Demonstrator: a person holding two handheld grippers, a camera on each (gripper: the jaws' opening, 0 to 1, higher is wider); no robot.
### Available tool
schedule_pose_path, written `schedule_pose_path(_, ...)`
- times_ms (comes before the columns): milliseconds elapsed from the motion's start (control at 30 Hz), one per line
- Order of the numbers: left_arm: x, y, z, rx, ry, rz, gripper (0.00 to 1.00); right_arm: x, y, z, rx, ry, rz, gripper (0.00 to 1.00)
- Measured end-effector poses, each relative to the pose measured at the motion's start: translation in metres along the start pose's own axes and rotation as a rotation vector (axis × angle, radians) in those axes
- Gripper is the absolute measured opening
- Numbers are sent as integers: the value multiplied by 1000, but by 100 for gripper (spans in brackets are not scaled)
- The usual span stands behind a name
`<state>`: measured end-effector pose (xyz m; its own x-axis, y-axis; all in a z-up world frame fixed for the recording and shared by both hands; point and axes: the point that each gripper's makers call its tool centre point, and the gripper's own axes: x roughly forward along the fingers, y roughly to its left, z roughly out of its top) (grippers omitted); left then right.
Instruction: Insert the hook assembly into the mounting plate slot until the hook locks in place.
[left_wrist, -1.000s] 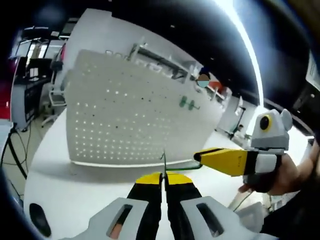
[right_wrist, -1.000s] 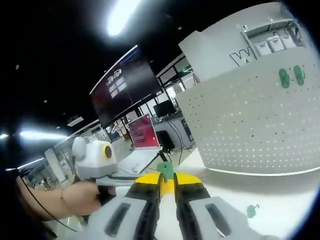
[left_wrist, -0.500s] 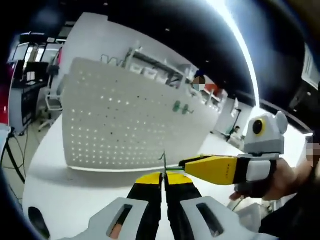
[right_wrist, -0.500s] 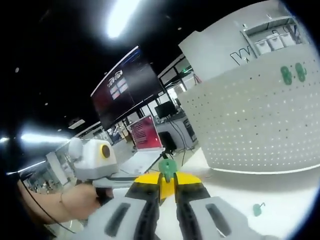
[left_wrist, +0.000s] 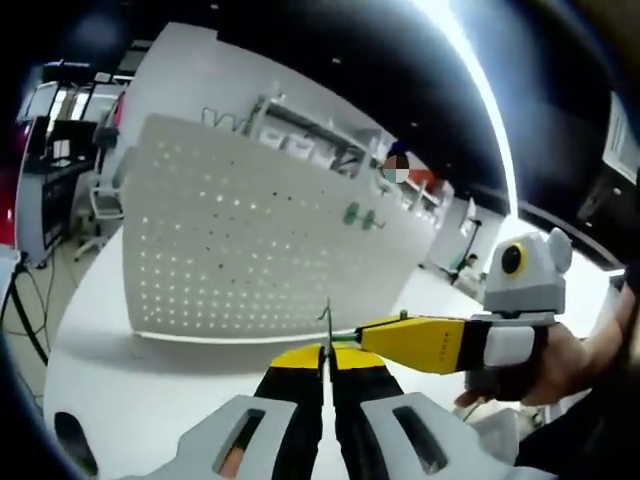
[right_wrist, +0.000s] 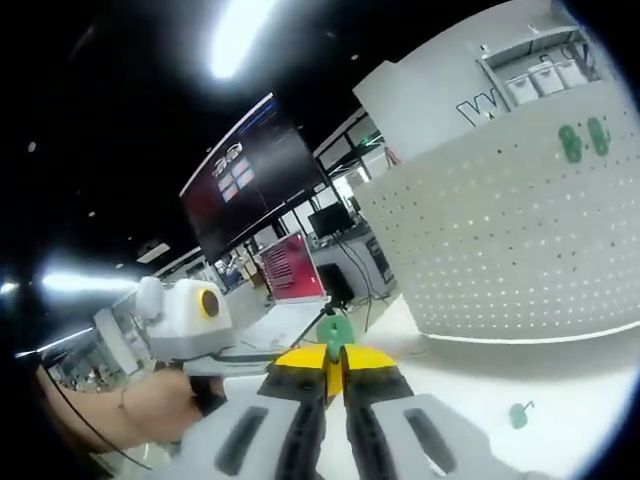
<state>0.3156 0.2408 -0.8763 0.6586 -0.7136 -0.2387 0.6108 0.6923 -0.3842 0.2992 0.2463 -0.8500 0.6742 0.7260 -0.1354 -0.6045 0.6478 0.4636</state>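
Both grippers pinch the green hook (right_wrist: 333, 331) in front of the pegboard (left_wrist: 250, 250) (two mounted) — insertion remains.

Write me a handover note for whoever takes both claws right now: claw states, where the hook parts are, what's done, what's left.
Left claw: shut on a thin metal hook wire.
Right claw: shut on a green plastic hook base.
Both meet in mid-air before the white perforated pegboard standing on the white table.
Two green hooks already hang on the pegboard; a spare green hook piece lies on the table.
Left: join wire and base, then mount.
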Motion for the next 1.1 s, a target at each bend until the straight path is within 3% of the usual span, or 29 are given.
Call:
schedule_pose_path(200,0,-3,-1,51,16,6,2,-3,-1,-1,-26,6,-18,0)
schedule_pose_path(367,-2,-6,-7,134,15,1,3,-5,2,-5,-63,23,-1,0)
schedule_pose_path(467,-1,-9,-13,145,28,-17,7,-7,2,-7,-90,36,12,0)
schedule_pose_path(600,-1,-15,-19,155,28,-35,28,-10,2,-6,-133,37,28,0)
schedule_pose_path(1100,-7,-39,-31,168,9,-93,84,-27,-7,-8,-223,56,22,0)
